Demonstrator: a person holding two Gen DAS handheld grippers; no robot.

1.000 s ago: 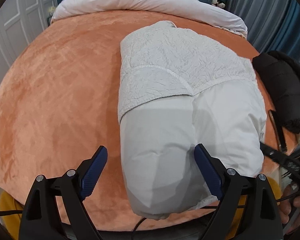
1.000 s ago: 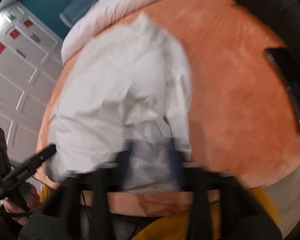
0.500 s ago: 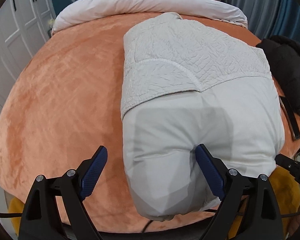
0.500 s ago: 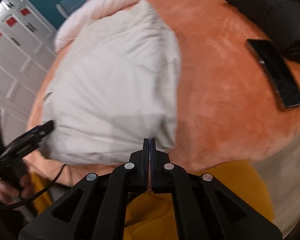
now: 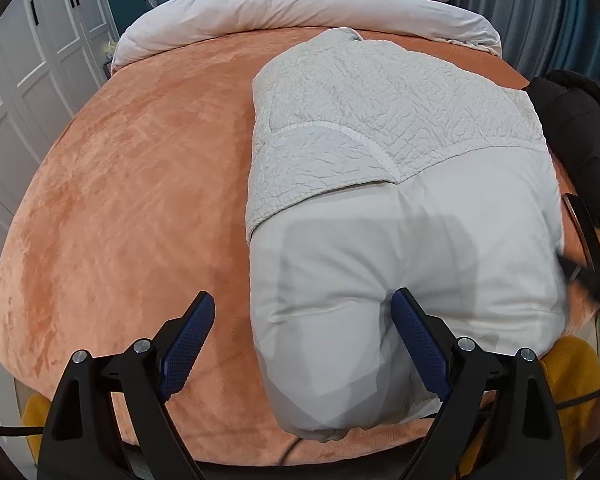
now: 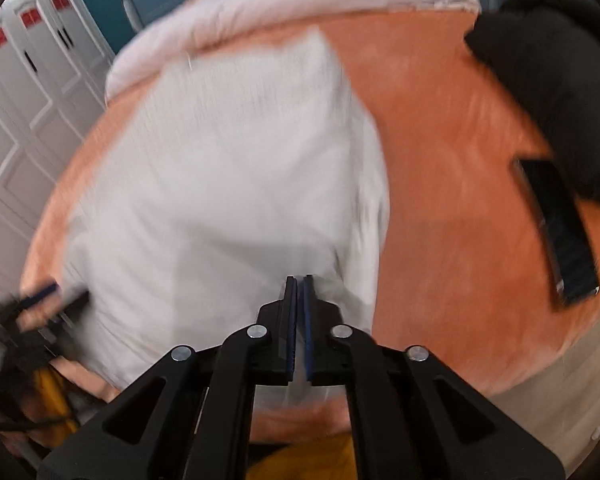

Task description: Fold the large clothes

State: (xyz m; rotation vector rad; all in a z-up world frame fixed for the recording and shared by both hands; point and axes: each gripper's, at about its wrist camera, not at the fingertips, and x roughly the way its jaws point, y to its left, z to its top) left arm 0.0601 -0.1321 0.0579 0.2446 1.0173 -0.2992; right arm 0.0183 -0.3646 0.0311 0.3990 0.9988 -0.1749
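Right tongs [image 6: 299,280] have swung back over the folded white coat [image 6: 228,184], shut.

Both tools are matte black plastic. The left gripper [image 5: 302,322] has two angular fingers lined with dimpled blue pads [image 5: 186,344], silver screws [image 5: 141,346] at the pivots, triangular cut-outs in the frames and a black cable [image 5: 10,431] at its side. The right gripper [image 6: 299,286] shares that build. Mustard-yellow clothing [image 5: 568,364] shows below.

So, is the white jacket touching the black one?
Apart. The right wrist view, though blurred, shows a broad strip of bare orange blanket between the white jacket and the black jacket.
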